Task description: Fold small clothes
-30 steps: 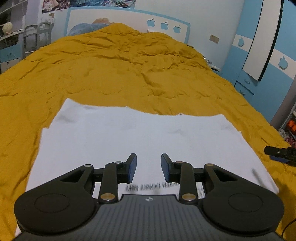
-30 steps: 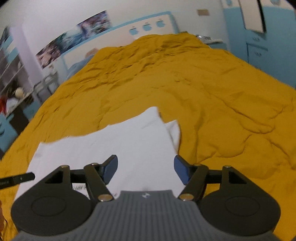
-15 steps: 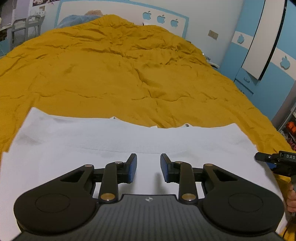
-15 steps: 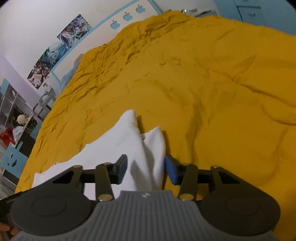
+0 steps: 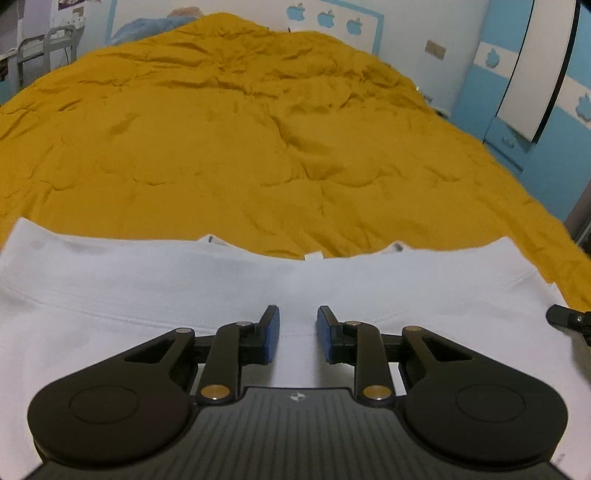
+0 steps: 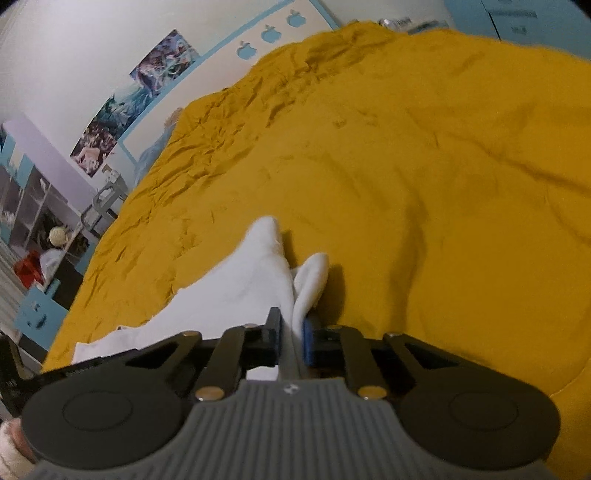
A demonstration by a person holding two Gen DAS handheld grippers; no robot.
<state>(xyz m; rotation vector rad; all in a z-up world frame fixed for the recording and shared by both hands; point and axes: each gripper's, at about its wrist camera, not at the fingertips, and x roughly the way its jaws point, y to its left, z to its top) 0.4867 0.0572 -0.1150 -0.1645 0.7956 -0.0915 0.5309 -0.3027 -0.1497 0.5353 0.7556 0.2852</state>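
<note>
A white garment (image 5: 147, 288) lies flat on the yellow bedcover (image 5: 258, 147). My left gripper (image 5: 298, 325) hovers low over its middle near a stitched seam, jaws a little apart, nothing pinched between the blue pads. In the right wrist view the garment's right side (image 6: 240, 291) is bunched into a raised fold. My right gripper (image 6: 293, 332) is closing its jaws, and the pads press on that fold of white cloth. A small flap (image 6: 312, 273) sticks out past the fingers. The right gripper's black tip (image 5: 569, 319) shows at the garment's right edge in the left wrist view.
The bedcover stretches wide beyond the garment toward a headboard with apple shapes (image 5: 325, 18). A blue and white wardrobe (image 5: 535, 110) stands to the right of the bed. Shelves with clutter (image 6: 33, 221) stand to the left.
My right gripper came down at the garment's right edge and its jaws closed from wide apart onto the cloth. My left gripper moved forward over the garment, and the printed text slid out of view.
</note>
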